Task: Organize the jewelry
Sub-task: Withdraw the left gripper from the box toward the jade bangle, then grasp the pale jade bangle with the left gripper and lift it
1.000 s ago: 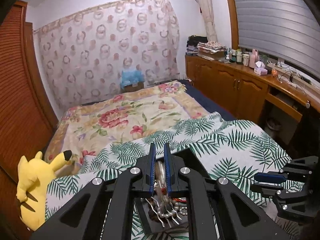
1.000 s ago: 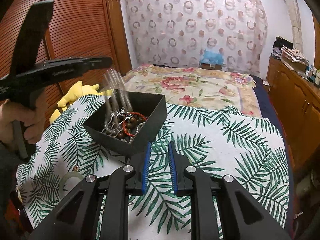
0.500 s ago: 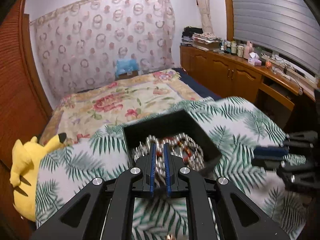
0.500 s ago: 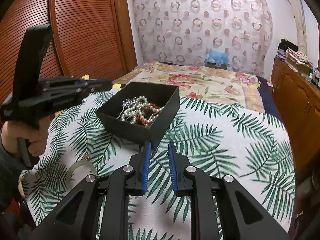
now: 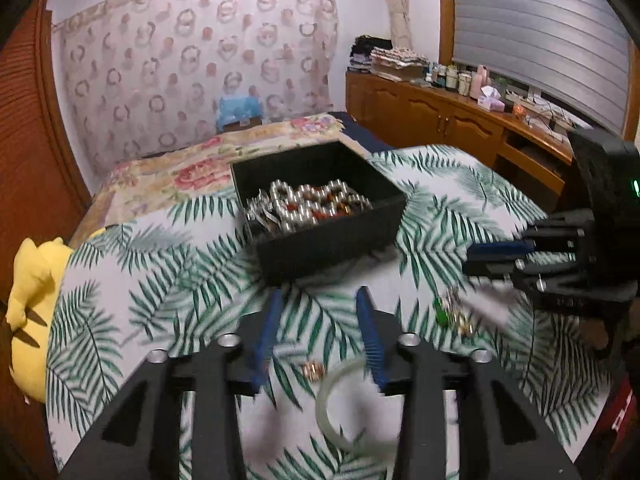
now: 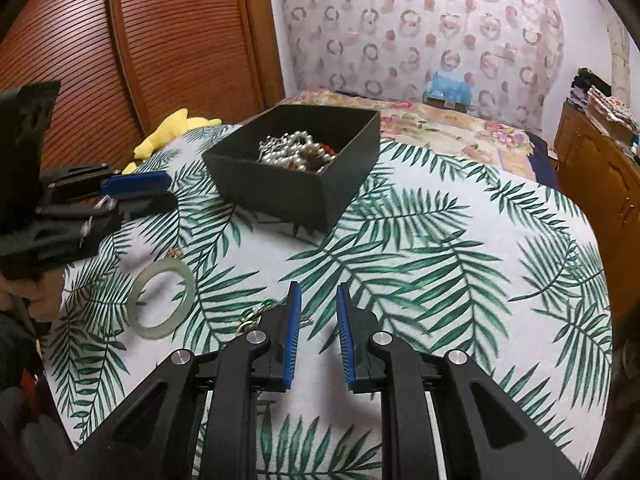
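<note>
Pearls (image 5: 308, 200) heaped in square black box (image 5: 332, 244); smooth jade bangle (image 6: 162, 299) outside.

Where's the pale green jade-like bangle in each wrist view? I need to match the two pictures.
Left wrist view: the pale green translucent bangle lies on the palm-leaf cloth at bottom centre, partly behind the left hand-held gripper, whose jaws are opening.
Right wrist view: the bangle lies at lower left, left of the right hand-held gripper.
Shared landmark: the black square box of pearls and beads, beyond the bangle.
</note>
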Motion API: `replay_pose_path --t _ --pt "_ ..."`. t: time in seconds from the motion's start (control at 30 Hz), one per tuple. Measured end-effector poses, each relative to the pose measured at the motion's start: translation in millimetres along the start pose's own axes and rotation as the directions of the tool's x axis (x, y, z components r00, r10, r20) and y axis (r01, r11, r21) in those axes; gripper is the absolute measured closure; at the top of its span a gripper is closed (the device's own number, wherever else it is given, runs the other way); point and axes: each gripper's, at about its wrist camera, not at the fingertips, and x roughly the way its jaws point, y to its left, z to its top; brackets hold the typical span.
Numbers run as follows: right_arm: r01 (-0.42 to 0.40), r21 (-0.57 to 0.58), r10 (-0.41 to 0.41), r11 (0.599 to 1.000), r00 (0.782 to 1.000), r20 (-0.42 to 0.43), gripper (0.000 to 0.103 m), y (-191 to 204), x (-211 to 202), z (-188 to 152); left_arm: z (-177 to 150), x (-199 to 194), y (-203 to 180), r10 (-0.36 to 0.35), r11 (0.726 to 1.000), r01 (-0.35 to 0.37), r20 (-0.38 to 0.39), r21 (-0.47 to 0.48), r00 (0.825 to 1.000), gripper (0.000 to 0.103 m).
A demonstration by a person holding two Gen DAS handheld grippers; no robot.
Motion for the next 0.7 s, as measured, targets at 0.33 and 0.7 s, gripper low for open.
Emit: replay_pose_path --t 0.33,0.7 --pt "-0.012 -0.032 0.011 0.999 0.999 -0.040 0.083 5.0 12.5 1.9 -30.8 -1.7 -4.9 -0.031 0.999 0.029 -0.060 -0.019 0.998 0.048" --pt "-0.007 -0.051 0.003 0.999 0.997 -0.076 0.067 7.4 21.6 -0.3 -37.1 1.4 -7.7 -0.055 0.998 0.053 -0.080 -0.030 0.995 0.038"
